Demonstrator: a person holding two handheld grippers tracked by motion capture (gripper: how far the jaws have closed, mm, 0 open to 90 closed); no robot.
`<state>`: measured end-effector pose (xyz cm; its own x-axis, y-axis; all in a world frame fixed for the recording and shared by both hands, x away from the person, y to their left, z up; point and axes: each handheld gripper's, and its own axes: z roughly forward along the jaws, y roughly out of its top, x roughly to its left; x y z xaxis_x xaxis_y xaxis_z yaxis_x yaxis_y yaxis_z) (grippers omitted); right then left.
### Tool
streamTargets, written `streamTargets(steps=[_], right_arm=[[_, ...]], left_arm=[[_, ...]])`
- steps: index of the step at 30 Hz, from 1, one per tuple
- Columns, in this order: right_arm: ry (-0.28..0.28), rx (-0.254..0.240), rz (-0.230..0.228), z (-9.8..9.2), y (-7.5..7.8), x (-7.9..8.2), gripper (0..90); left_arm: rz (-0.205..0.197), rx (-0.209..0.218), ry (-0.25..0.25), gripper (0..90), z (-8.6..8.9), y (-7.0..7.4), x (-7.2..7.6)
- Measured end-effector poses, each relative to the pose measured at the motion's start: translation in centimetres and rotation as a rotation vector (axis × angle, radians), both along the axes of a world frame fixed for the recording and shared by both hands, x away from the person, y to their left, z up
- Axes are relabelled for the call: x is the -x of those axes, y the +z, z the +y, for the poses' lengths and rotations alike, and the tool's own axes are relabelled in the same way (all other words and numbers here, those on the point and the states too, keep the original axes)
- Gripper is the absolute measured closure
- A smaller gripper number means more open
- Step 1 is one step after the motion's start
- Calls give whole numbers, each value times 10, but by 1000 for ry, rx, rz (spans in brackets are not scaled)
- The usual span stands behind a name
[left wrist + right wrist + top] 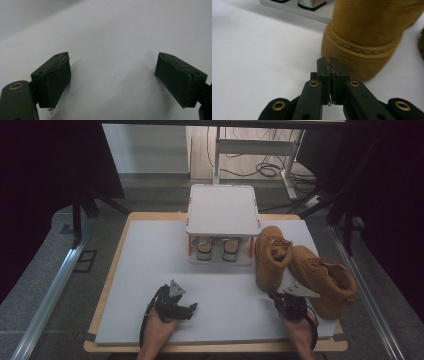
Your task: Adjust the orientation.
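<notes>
Left gripper spread wide over bare white table, holding nothing. Right gripper pinched closed and empty, tips just short of the heel of the nearer tan boot. Second tan boot lying beside the first at the table's right. White two-tier rack at the far edge; shoes underneath hard to make out. Dark surroundings, cables on floor beyond.

— What do our left tongs look like?
— Black, boxy jaws faced with dark, frayed pads, a brass-ringed rivet at the link, and a grey three-cornered plate on top.
— And our right tongs?
— The same black links with brass-ringed rivets, a dark cable trailing along our bare, sleeveless forearm.
</notes>
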<state>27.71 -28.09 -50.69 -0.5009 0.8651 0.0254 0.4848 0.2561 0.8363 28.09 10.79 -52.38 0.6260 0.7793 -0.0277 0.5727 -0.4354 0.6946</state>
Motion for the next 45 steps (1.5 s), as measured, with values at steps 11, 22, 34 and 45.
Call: streamTargets(steps=[11,22,34,45], right_arm=[[24,29,8,28,-7,-20,860],[22,65,-7,33,-10,-29,897],[1,92,-18,16,-10,-22,898],[-41,95,-12,-9,-9,-15,898]], left_arm=[[0,0,0,131,0,0,0],[-1,0,0,132,0,0,0],[-3,-1,0,132,0,0,0],[-3,-1,0,132,0,0,0]])
